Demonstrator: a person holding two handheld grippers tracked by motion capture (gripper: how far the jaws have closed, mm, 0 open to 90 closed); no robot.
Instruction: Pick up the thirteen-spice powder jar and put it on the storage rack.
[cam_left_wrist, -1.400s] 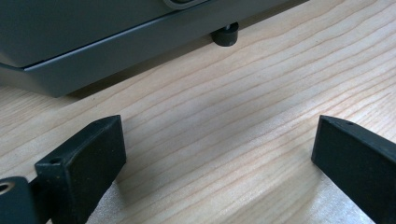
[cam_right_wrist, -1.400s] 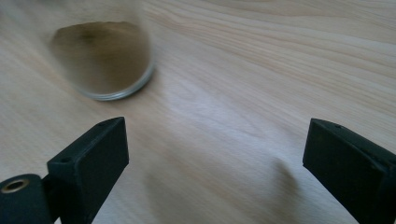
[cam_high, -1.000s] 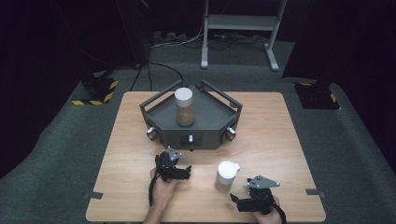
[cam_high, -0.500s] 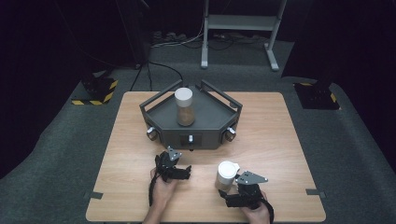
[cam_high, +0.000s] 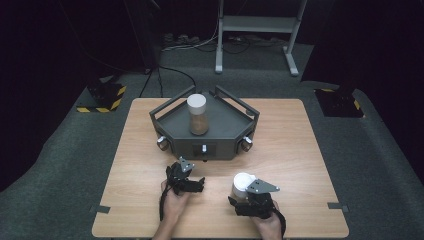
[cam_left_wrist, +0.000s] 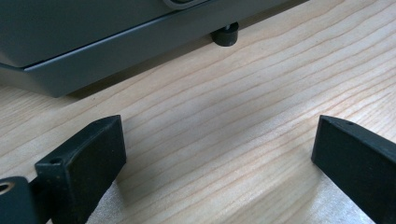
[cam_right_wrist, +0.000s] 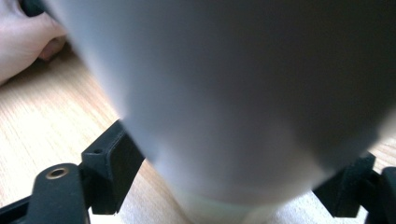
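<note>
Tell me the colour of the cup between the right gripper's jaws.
White. The cup shows best in the high view, just ahead of the right gripper.

Under my claws the table (cam_high: 300, 150) is pale wood with fine grain, smooth and matt. The tray (cam_high: 222, 142) looks matt grey metal. My jaws are matt black plastic.

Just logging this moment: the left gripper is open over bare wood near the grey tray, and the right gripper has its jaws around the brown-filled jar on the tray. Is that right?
Not quite. In the high view, the right gripper has its jaws around the white cup on the table; the brown-filled jar stands untouched on the grey tray. The rest holds.
</note>
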